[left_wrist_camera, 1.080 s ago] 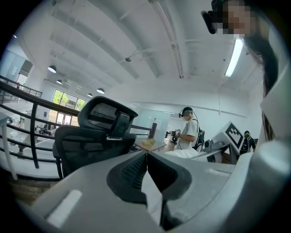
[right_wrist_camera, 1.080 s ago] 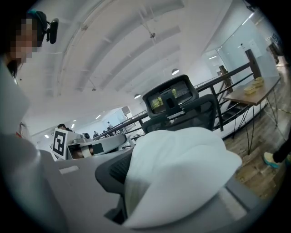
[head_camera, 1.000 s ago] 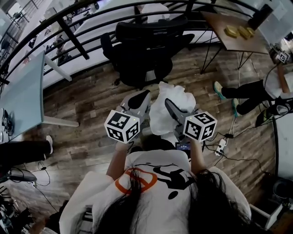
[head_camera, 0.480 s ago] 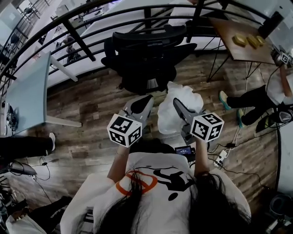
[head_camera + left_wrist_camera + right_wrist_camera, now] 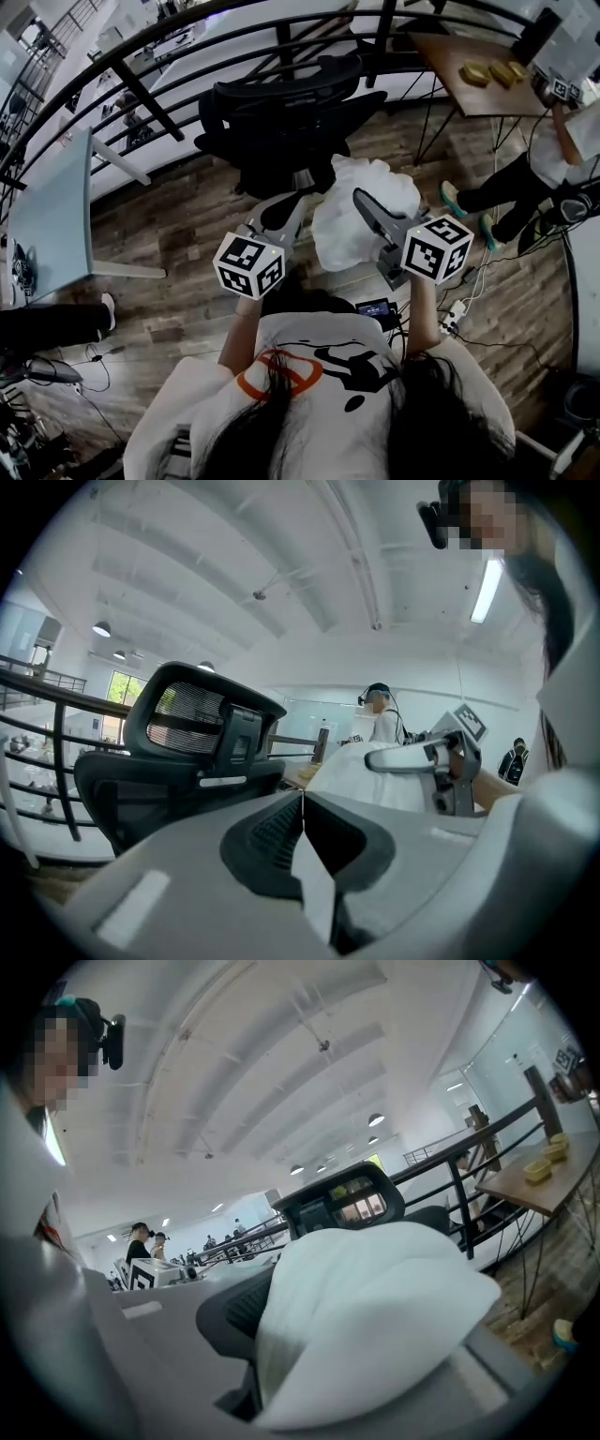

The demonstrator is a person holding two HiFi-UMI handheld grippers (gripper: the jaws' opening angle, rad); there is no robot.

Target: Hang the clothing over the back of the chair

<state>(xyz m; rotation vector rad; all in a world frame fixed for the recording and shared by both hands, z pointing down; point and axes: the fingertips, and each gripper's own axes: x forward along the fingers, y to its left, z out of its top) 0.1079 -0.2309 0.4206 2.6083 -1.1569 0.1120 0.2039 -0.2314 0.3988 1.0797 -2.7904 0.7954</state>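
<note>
Person stands on the wooden floor (image 5: pixel 178 220) facing a black office chair (image 5: pixel 286 117), one gripper in each hand, both held out in front at about the same level. Right gripper (image 5: pixel 362 200): fingers pinching the white clothing (image 5: pixel 349 228). In the right gripper view the cloth is bunched between them and billows out ahead, covering most of the right-hand finger. The clothing hangs in the air off that gripper, between the person and the chair and clear of the chair back. Left gripper (image 5: pixel 302 797): fingers pressed together at the tips, just beside the bundle on its left. A pale sliver shows behind the tips in the left gripper view; cannot tell whether it is cloth. The mesh headrest (image 5: pixel 192 714) rises beyond the left fingers. A dark railing (image 5: pixel 141 89) curves behind the chair. A wooden surface (image 5: pixel 448 52) at upper right carries yellow blocks (image 5: pixel 492 71). A second person's legs (image 5: pixel 502 192) show at the right edge.
</note>
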